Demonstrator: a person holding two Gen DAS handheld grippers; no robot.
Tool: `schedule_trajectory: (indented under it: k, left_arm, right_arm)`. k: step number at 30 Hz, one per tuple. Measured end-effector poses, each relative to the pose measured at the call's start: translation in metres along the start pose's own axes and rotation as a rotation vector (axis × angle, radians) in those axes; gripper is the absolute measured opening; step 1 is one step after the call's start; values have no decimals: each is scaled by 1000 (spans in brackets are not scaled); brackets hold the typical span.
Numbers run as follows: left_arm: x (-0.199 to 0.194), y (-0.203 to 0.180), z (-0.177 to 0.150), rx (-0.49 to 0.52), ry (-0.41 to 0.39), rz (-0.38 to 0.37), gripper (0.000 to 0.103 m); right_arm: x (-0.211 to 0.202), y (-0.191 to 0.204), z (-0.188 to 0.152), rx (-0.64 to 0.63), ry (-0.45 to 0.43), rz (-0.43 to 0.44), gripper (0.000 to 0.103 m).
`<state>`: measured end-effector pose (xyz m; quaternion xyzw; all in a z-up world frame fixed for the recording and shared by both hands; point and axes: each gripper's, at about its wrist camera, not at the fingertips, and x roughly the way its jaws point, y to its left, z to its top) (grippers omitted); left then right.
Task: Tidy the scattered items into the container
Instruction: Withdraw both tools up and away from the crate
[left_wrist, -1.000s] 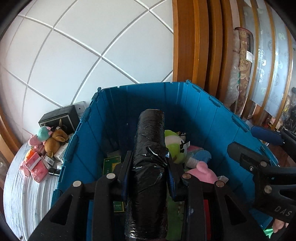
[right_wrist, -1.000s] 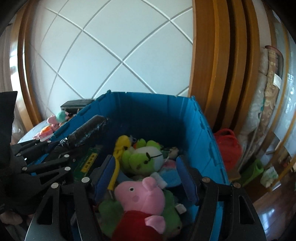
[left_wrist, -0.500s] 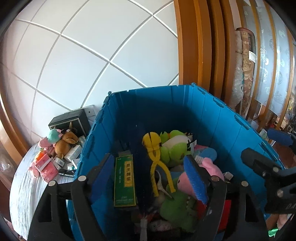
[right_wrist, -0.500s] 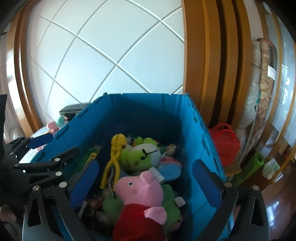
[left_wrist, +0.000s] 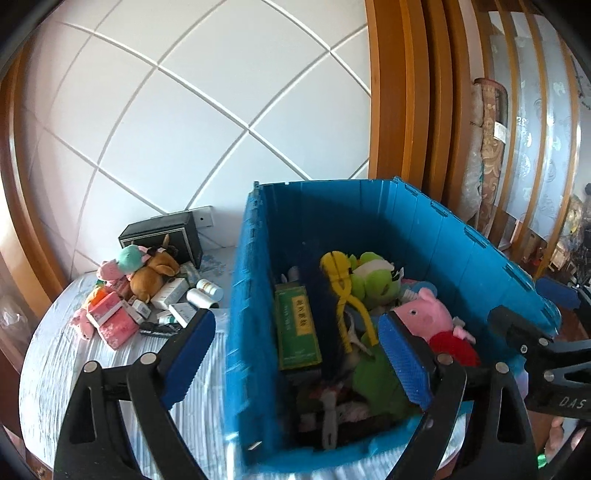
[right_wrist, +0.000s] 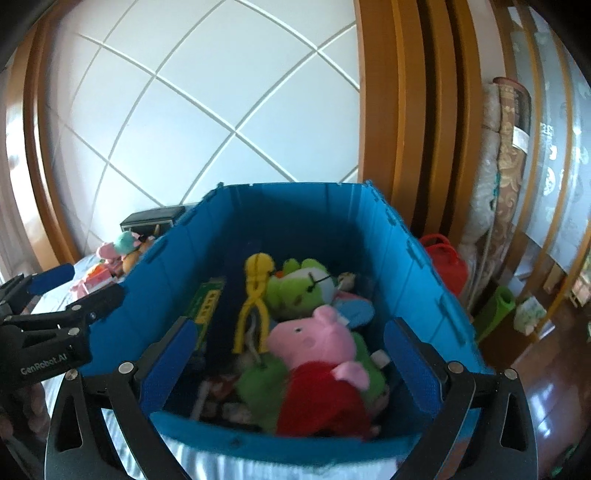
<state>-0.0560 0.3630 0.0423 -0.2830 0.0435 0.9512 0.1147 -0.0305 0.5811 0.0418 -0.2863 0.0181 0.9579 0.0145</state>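
Note:
The blue crate (left_wrist: 461, 236) (right_wrist: 413, 266) stands on the table and holds a pink pig plush (left_wrist: 436, 317) (right_wrist: 314, 339), a green frog plush (left_wrist: 373, 277) (right_wrist: 295, 291), a yellow toy (left_wrist: 340, 280) (right_wrist: 255, 295) and a green box (left_wrist: 297, 328) (right_wrist: 208, 299). A dark roll lies blurred between the box and the yellow toy. My left gripper (left_wrist: 297, 354) is open and empty, straddling the crate's left wall. My right gripper (right_wrist: 290, 363) is open and empty above the crate's near end. Scattered items (left_wrist: 147, 291) lie left of the crate: plush toys, pink packets, white boxes and bottles.
A black box (left_wrist: 162, 236) stands behind the scattered pile against the white tiled wall. A red basket (right_wrist: 443, 258) and a green roll (right_wrist: 495, 310) sit right of the crate on the floor. Wooden door frames rise behind.
My left gripper let go of the black roll into the crate, opened wide and pulled back to the left. My right gripper opened wider and drew back a little.

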Motion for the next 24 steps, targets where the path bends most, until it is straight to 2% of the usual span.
schedule_trajectory:
  k: [4, 12, 18, 24]
  left_arm:
    - [-26, 30, -18, -6, -13, -5, 91]
    - [-66, 83, -55, -21, 27, -34, 91]
    - [-88, 101, -71, -13, 20, -46, 91]
    - [-104, 107, -79, 6, -10, -60, 91]
  right_arm:
    - [-23, 34, -14, 5, -18, -3, 103]
    - [-63, 101, -45, 7, -34, -21, 103]
    - [-87, 131, -61, 11, -53, -35, 103]
    - [-101, 145, -68, 18, -59, -56, 103]
